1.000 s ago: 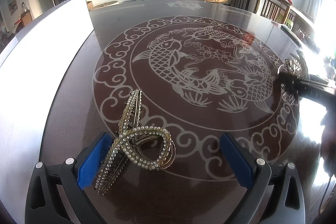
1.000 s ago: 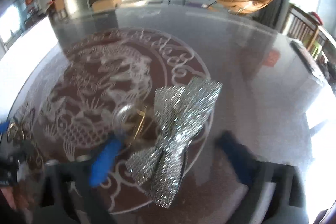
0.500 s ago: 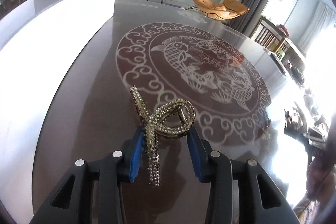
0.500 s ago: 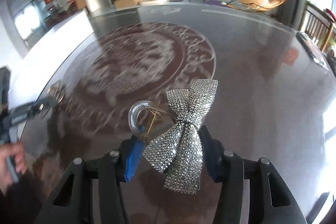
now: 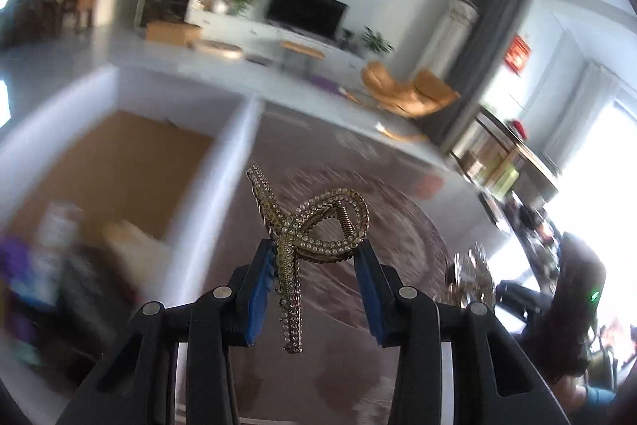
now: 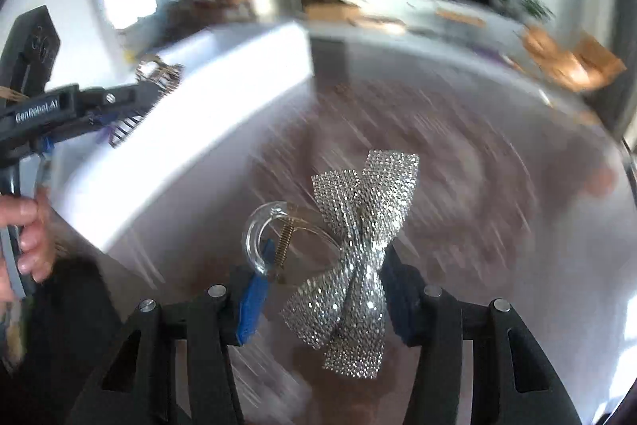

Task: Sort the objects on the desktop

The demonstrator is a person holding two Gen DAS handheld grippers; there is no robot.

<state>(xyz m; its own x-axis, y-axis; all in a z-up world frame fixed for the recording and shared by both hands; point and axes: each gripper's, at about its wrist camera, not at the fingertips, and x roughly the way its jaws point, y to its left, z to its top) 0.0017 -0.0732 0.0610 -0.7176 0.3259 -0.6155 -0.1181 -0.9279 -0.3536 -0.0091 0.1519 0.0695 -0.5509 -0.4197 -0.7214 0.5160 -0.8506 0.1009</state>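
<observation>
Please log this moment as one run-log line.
left gripper: shut on gold hair claw | right gripper: shut on silver bow clip | both off table

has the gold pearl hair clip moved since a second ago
Yes. The gold pearl hair clip, then lying on the patterned table, is now lifted off it in the left gripper, nearer the white box.

a white box point(image 5: 235, 130) stands on the table point(image 5: 398, 210), left of both held hair clips.
</observation>
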